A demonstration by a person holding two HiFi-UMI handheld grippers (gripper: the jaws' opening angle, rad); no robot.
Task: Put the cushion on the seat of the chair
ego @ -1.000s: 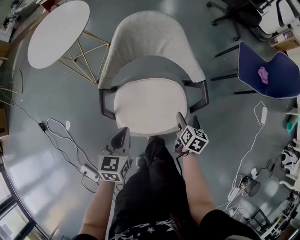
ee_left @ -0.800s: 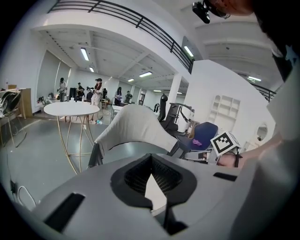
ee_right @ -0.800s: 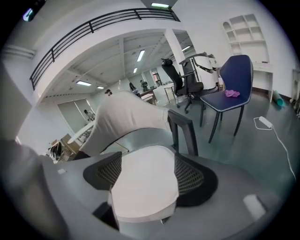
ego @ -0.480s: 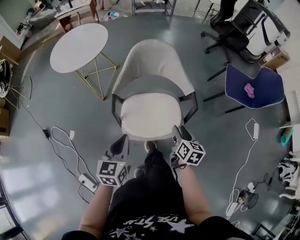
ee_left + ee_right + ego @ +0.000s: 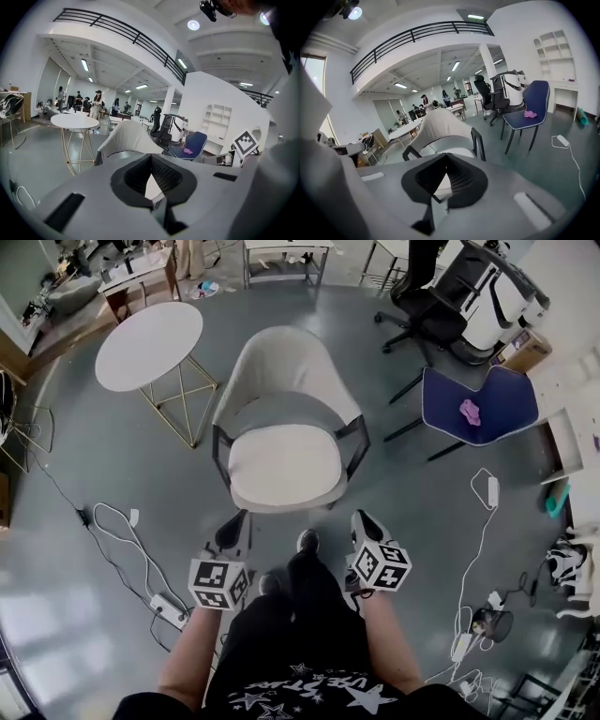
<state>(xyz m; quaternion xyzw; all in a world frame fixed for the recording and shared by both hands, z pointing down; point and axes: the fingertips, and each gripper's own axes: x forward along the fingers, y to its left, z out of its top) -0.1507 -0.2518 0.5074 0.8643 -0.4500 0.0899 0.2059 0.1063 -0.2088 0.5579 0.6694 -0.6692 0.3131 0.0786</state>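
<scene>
the cushion [image 5: 284,467] is a pale cream pad with round corners. it lies flat on the seat of the chair [image 5: 281,367] and fills it almost edge to edge. the chair has a curved, light grey back that wraps around the seat, dark arms and dark legs. it stands upright on the grey floor [image 5: 94,456].

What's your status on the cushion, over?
Shut and empty: left gripper, right gripper, both short of the chair. On its seat, the cushion lies flat. Off left, corded power strip on floor, not in the way.
</scene>
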